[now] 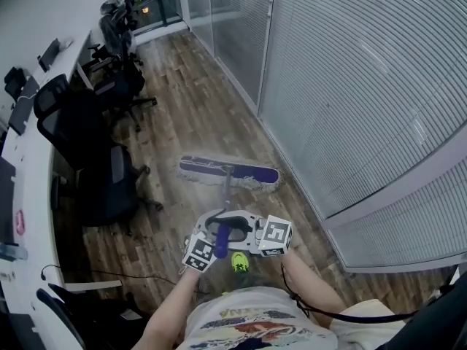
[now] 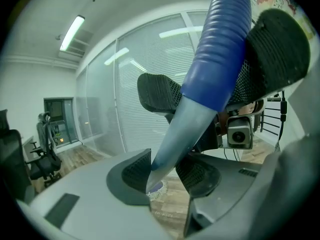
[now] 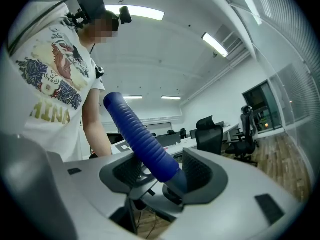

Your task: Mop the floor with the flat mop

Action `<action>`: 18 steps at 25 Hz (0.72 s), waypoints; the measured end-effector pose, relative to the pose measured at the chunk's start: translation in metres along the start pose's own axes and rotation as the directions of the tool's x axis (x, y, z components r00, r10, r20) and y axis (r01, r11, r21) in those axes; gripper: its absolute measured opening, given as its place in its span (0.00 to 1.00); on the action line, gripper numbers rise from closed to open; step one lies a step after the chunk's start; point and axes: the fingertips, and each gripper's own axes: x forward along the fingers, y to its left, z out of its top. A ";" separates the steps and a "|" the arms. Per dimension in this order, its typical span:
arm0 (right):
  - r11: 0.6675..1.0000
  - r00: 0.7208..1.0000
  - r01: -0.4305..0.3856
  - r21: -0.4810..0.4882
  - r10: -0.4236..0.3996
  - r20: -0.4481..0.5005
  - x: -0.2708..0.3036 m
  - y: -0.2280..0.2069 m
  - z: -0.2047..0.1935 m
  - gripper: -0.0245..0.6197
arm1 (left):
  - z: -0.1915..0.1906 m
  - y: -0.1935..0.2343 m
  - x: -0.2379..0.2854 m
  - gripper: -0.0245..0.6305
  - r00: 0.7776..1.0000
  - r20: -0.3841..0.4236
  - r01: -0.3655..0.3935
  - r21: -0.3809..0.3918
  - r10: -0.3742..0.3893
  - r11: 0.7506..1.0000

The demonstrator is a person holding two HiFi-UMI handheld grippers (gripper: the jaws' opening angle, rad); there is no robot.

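Left gripper view first, since that's where I check the grip. The left gripper [image 2: 165, 173] has its dark, mesh-textured pads [image 2: 134, 171] pinched on the pale grey metal pole [image 2: 175, 134] of the flat mop. The jaws stand only as far apart as the pole is thick, and they sit just below where the blue ribbed grip sleeve [image 2: 220, 49] begins. Right gripper view tells the same story higher up. The right gripper [image 3: 167, 176] is clamped on that corrugated sleeve, which slants up and to the left to a rounded end, with the person's white printed T-shirt [image 3: 50, 79] behind it. From the head view, both grippers bunch together on the shaft and overlap, so I can't separate their jaws there. I mostly see grey shells and the black-and-white marker cubes. The pole runs forward and down to the long flat mop head [image 1: 230, 172], a purple pad with a shaggy pale fringe. It lies flat on the brown wood-plank floor [image 1: 190, 86], near the glass wall with closed white blinds [image 1: 365, 86]. Black mesh office chairs [image 1: 80, 144] line a white desk [image 1: 29, 166], which the left edge cuts off. There's a small yellow-green thing [image 1: 239, 262] just under the grippers, and I honestly can't tell what it is.
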 end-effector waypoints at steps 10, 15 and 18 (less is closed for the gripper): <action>0.999 0.999 -0.031 0.017 0.031 -0.018 0.043 0.126 -0.027 0.41 | -0.034 -0.071 -0.110 0.24 0.999 0.005 -0.049 -0.045 0.050 0.998; 0.999 0.999 -0.042 0.025 0.043 -0.023 0.055 0.188 -0.035 0.41 | -0.043 -0.106 -0.161 0.24 0.995 -0.007 -0.103 -0.059 0.103 0.993; 0.998 0.998 -0.059 0.028 0.059 -0.025 0.057 0.217 -0.037 0.41 | -0.051 -0.123 -0.182 0.23 0.991 -0.026 -0.135 -0.060 0.134 0.989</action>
